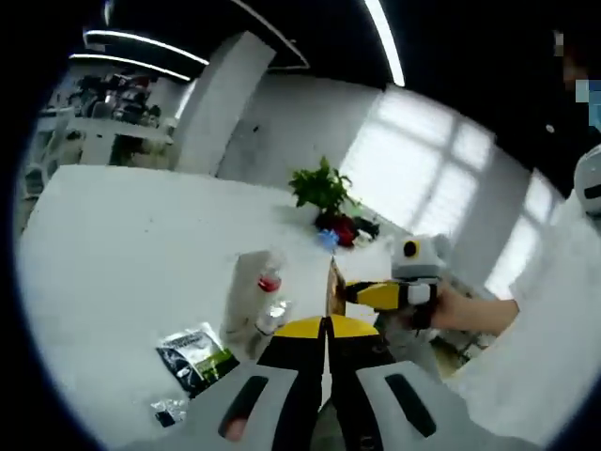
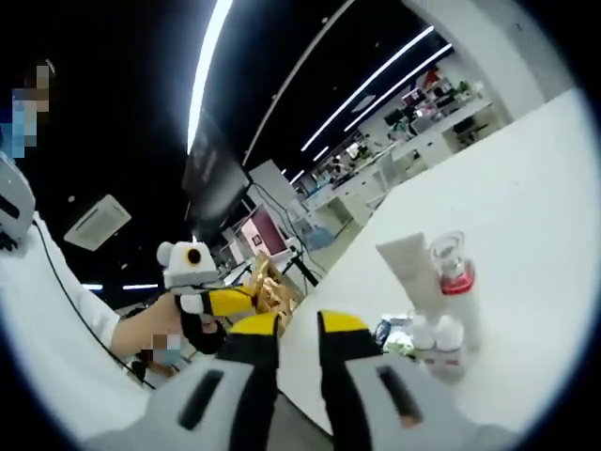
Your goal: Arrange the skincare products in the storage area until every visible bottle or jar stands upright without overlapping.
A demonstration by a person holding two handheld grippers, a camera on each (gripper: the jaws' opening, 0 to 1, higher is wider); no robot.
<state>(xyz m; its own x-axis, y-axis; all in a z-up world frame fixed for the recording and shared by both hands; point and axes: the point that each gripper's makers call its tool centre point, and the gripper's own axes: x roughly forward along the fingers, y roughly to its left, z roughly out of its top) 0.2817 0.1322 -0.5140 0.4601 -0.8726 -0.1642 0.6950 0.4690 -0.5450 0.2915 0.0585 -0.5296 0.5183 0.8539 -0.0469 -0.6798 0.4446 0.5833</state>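
Here, left hand-held gripper (image 1: pixel 327 329) jaws nearly together, right hand-held gripper (image 2: pixel 299 324) narrowly parted, white tube (image 2: pixel 410 266) label unreadable, sachet (image 1: pixel 194 354) print illegible.

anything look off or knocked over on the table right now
Yes. A dark sachet lies flat on the white table, apart from the upright group of a white tube and a clear bottle with a red collar. A gold item hangs off the table in the left gripper.
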